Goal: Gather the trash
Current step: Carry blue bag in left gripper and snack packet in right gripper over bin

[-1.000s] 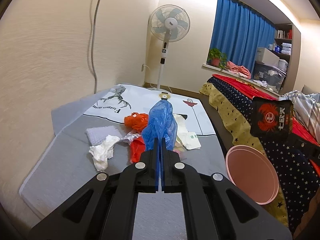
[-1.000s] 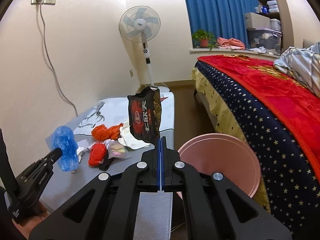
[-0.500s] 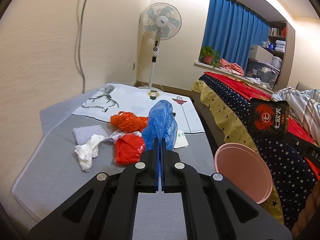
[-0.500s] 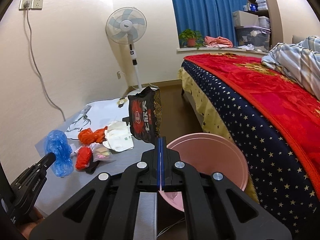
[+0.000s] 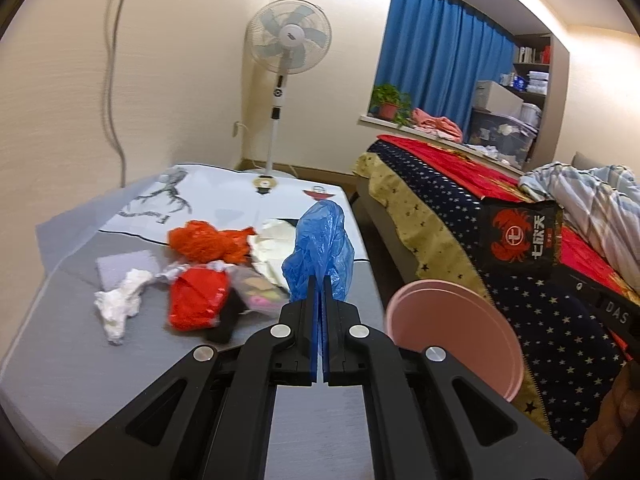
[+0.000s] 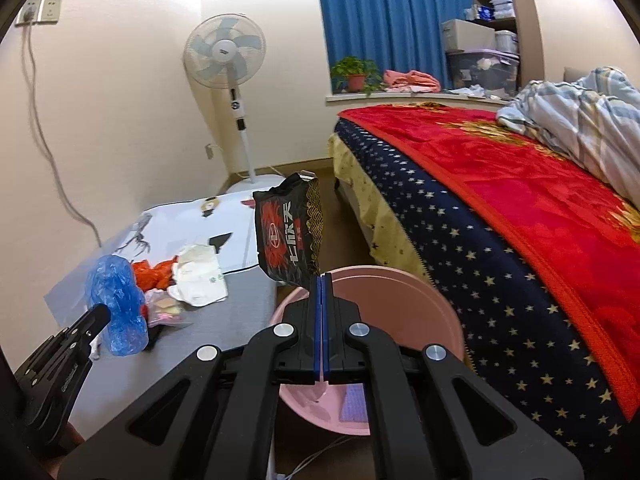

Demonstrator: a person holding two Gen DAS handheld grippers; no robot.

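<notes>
Right claw [image 6: 322, 280] clamps snack bag [image 6: 289, 235] above pink bin [image 6: 440, 312], lower centre, ready for drop. My left claw [image 5: 319, 280] pinches blue bag [image 5: 320, 246] over table [image 5: 60, 356], queued next.

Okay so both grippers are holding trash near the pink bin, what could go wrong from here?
The black snack bag is pinched only at its bottom corner by the right gripper, and sits toward the pink bin's near-left rim, so it might land on the edge. The blue plastic bag in the left gripper is over the table, not the bin; light film may cling to the pads on release.
</notes>
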